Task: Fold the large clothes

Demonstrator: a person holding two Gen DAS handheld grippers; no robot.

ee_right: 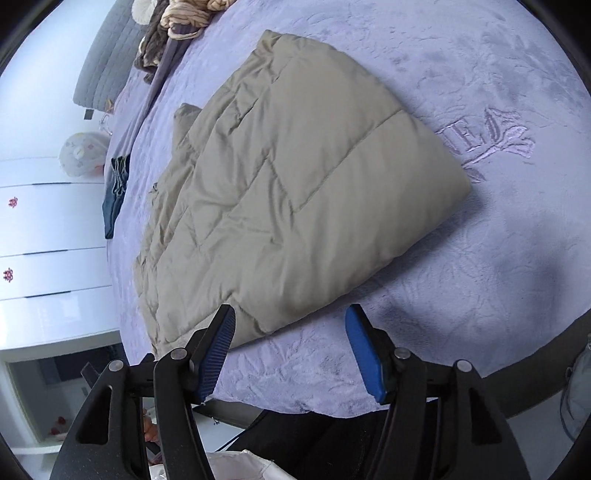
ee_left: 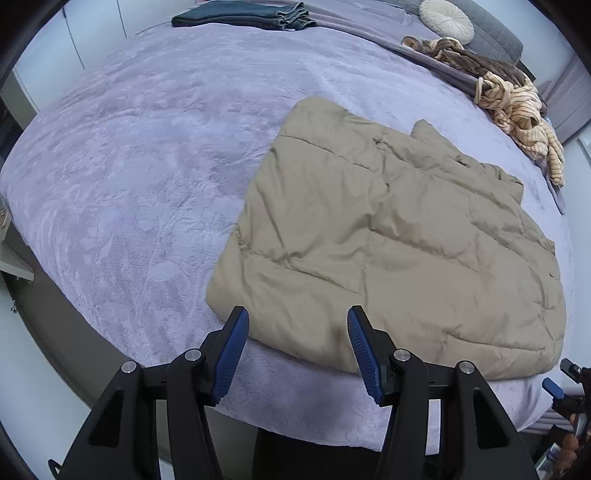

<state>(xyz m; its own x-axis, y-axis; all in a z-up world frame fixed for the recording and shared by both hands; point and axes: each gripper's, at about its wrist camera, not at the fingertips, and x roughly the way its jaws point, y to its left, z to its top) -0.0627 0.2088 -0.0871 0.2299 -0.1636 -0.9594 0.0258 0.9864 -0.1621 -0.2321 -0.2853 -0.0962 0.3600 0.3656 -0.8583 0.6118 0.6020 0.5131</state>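
- Two grippers hang over the bed (ee_left: 129,166), and both have let go: the left gripper (ee_left: 295,350) has its jaws apart above the near edge of the padded coat (ee_left: 388,240), nothing pinched between them; the right gripper (ee_right: 290,349) is released too, its jaws spread over the coat's near corner and the bedspread beside it.
- One beige padded coat lies folded into a thick, roughly square bundle near the foot of the bed, with a sleeve or collar end poking out at the far side.
- To my eye a fold has just been set down; next comes either another fold, which calls for both jaws to grip one edge together, or tucking in that loose end.
- Elsewhere: one folded pair of jeans (ee_left: 243,16), one heap of striped and brown clothes (ee_left: 509,96), one round cushion (ee_left: 447,20).
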